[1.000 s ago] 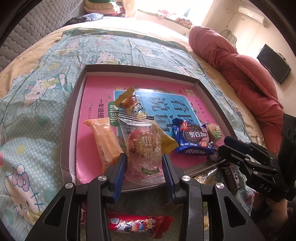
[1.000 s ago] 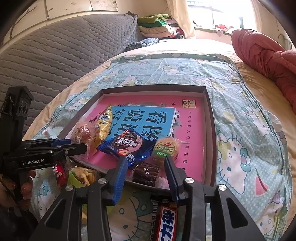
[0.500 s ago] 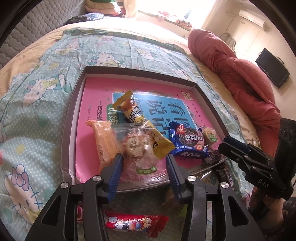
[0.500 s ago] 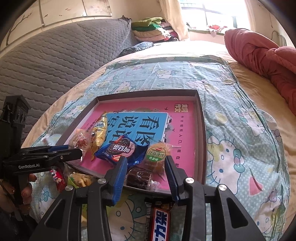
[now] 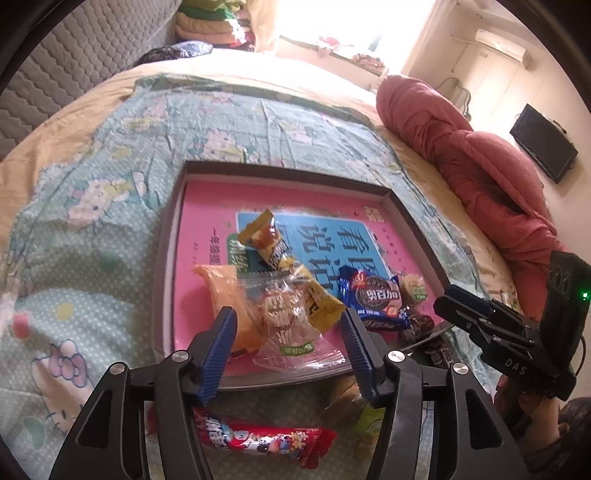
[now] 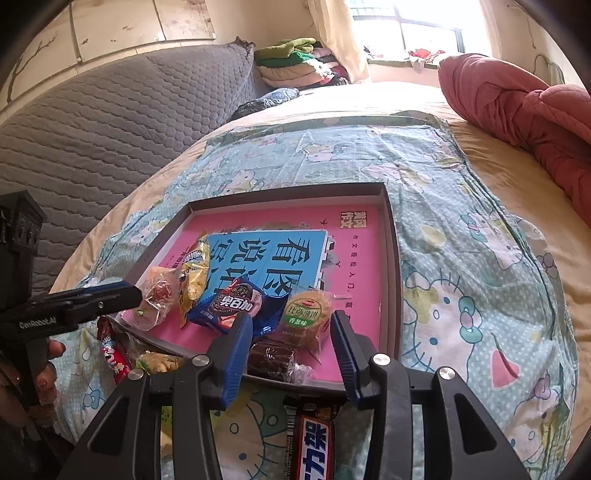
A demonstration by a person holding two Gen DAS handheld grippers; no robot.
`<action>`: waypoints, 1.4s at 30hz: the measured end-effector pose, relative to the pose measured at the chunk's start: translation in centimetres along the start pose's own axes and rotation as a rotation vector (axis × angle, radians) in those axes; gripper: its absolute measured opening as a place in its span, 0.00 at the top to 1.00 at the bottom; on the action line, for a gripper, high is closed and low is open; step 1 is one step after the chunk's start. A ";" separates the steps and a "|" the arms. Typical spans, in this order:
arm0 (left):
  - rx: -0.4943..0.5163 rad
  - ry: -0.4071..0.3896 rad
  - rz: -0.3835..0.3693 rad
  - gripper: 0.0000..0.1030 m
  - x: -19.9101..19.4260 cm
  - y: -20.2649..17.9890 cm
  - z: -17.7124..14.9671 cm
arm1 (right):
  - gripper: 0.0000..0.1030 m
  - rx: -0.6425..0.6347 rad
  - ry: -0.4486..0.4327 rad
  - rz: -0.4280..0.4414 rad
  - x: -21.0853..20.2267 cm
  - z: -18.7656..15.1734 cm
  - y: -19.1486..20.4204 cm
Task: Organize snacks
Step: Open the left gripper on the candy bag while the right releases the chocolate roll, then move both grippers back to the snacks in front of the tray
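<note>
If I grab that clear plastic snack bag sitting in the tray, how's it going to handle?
The clear snack bag looks crinkly and thin, so it will probably flop and crumple in the left gripper. Its glossy film may be slippery. It seems light, and overlaps the orange packet, so pushing could drag that along.

Sunlit window [image 6: 402,33] — quilted grey headboard [image 6: 110,110]

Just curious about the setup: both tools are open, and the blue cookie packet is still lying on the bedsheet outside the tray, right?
Not quite. Both tools are open, but the blue cookie packet lies inside the tray, on the pink book cover, as the right wrist view shows.
</note>
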State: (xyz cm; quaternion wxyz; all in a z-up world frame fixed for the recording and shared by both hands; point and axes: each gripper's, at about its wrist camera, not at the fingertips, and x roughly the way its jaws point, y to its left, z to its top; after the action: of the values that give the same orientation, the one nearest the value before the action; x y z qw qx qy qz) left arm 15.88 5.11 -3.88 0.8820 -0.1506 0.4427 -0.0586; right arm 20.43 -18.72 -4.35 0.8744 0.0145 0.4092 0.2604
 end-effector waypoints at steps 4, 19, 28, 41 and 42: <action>0.006 -0.020 0.017 0.39 -1.0 -0.1 0.1 | 0.55 -0.001 -0.005 0.007 -0.2 0.0 0.1; -0.006 -0.075 0.075 0.36 -4.8 0.4 -0.8 | 0.49 -0.035 -0.058 0.054 -1.7 0.5 1.3; -0.024 -0.093 0.096 0.35 -6.6 0.6 -1.2 | 0.43 -0.065 -0.094 0.072 -3.6 -0.2 2.6; -0.002 -0.099 0.104 0.34 -8.0 -0.4 -2.0 | 0.40 -0.071 -0.097 0.070 -5.6 -1.5 3.7; -0.007 -0.097 0.104 0.34 -8.1 -0.3 -2.1 | 0.40 -0.070 -0.098 0.068 -5.7 -1.6 3.8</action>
State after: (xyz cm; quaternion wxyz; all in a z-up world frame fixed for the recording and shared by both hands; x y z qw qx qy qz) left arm 9.36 6.31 1.20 0.9036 -0.1332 0.4070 -0.0038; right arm 14.59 -18.39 -0.50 0.8839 0.0105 0.3558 0.3033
